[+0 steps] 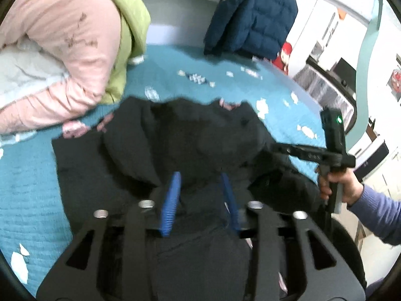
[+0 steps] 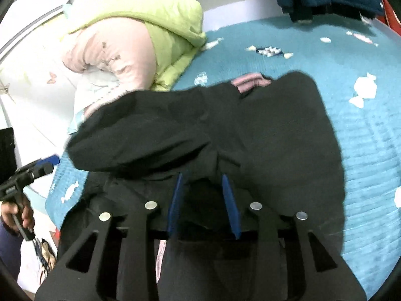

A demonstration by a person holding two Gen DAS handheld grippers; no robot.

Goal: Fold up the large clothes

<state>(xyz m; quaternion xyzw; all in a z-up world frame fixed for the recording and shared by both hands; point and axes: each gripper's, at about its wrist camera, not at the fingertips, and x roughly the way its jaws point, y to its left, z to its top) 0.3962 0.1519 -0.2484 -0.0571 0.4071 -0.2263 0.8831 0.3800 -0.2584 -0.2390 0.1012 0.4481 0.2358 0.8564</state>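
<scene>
Black garment (image 1: 190, 145) spread low and centre in both views, on the teal bed (image 1: 30, 180), folded part way: one dark layer doubled over another, a pink lining edge (image 2: 250, 81) peeping out at the far fold, probably because the top half was brought over toward the near edge. Left tool (image 1: 200, 195) low centre of the left view, blue fingers (image 1: 171, 203) parted with dark cloth showing in the gap but no pad seen pressing on it; released, then, most likely to let the folded edge drop where it belongs. Right tool (image 2: 204, 203) low centre of the right view, much the same: blue fingers (image 2: 231, 208) apart, black cloth beneath and between them, nothing pinched. Both tools side by side at the near edge, seemingly so the fold lands straight across its width. Right tool also seen at the right edge of the left view, gripped by a hand (image 1: 343, 183) in a purple sleeve (image 1: 378, 213); left tool at the lower left edge of the right view. Pile of pink and green clothes (image 1: 82, 37) upper left, well apart from the garment, kept clear of the folding space. Navy jacket (image 1: 253, 15) at the top, hanging or propped beyond the bed's far side. Motion blur over much of both views, so finer creases not to be told.
</scene>
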